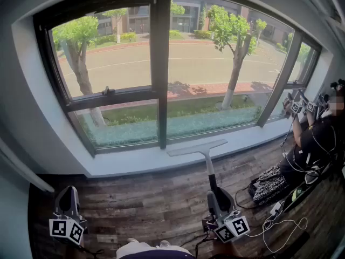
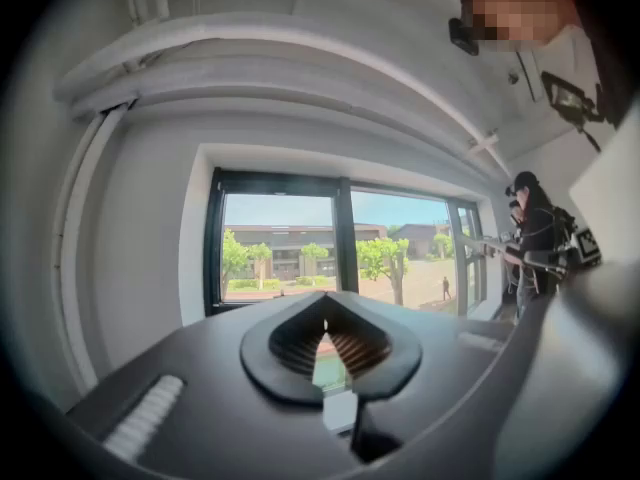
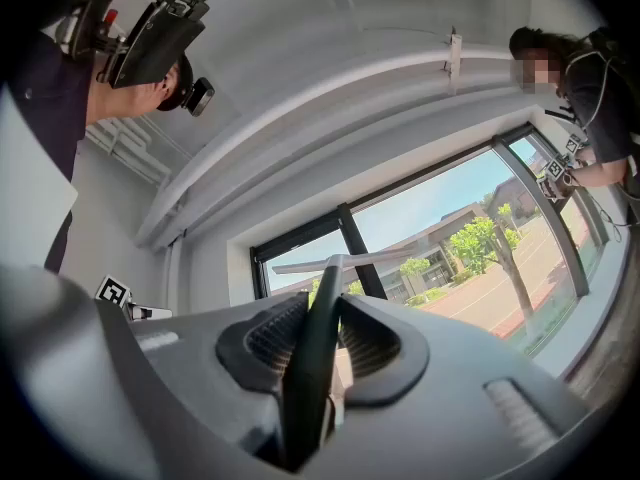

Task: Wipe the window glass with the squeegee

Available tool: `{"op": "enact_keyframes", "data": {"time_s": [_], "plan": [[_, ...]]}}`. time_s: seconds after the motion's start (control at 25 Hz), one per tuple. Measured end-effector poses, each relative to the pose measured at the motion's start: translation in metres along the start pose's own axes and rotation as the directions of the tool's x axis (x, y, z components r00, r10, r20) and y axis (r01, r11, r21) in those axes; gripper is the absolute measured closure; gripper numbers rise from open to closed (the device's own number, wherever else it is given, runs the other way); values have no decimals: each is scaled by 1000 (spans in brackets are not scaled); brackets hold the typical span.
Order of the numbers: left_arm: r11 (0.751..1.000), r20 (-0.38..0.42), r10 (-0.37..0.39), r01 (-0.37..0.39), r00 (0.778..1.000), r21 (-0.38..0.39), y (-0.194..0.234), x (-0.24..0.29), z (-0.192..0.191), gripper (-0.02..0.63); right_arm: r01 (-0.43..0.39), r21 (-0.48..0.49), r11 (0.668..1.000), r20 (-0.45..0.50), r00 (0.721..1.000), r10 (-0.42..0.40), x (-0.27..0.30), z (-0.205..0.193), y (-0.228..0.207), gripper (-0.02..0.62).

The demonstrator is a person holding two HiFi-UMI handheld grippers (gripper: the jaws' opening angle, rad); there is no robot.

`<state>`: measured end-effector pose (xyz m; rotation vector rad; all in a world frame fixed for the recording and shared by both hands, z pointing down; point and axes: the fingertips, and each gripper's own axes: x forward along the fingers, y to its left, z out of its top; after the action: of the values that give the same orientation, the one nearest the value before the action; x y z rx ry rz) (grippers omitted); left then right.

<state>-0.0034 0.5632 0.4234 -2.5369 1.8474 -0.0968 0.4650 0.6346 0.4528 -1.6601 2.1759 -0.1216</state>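
My right gripper [image 1: 218, 197] is shut on the squeegee's dark handle [image 3: 312, 353], low and right of centre in the head view. The squeegee [image 1: 207, 161] stands up from it, its pale blade [image 1: 197, 147] level with the window sill [image 1: 135, 159] and short of the glass. In the right gripper view the blade [image 3: 350, 260] crosses in front of the window. The window glass [image 1: 210, 74] fills the wall ahead, split by a dark mullion [image 1: 160, 63]. My left gripper [image 1: 67, 201] hangs low at the left, shut with nothing in it; its fingertips [image 2: 325, 340] meet.
Another person [image 1: 315, 144] stands at the right end of the window holding grippers [image 1: 299, 106] up to the glass. A dark bag [image 1: 269, 185] and cables [image 1: 280, 220] lie on the wooden floor [image 1: 140, 204] at the right.
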Motion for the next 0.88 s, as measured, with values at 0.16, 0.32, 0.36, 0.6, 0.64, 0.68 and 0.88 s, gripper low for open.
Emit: {"op": "enact_keyframes", "data": {"time_s": [0.16, 0.32, 0.36, 0.6, 0.64, 0.68, 0.88], "plan": [[1000, -10, 6, -5, 1000, 23, -2, 1, -3, 598, 0, 9, 1000, -1, 1000, 0, 1, -3, -9, 491], [999, 1, 3, -3, 1000, 39, -1, 17, -3, 598, 3, 4, 1000, 5, 1000, -3, 8, -1, -16, 491], [999, 1, 3, -3, 1000, 38, 2, 20, -2, 600, 3, 8, 1000, 4, 1000, -3, 11, -2, -16, 491], [998, 6, -20, 20, 1000, 55, 30, 51, -2, 598, 41, 26, 999, 17, 999, -42, 42, -3, -13, 491], [998, 6, -24, 24, 1000, 54, 37, 60, -3, 598, 48, 23, 999, 19, 999, -49, 51, -3, -12, 491], [998, 4, -26, 26, 1000, 54, 45, 68, -6, 600, 52, 16, 999, 21, 998, -52, 61, -5, -10, 491], [996, -5, -54, 54, 999, 65, 86, 125, -15, 598, 60, -10, 998, 32, 998, -60, 123, -14, 10, 491]]}}
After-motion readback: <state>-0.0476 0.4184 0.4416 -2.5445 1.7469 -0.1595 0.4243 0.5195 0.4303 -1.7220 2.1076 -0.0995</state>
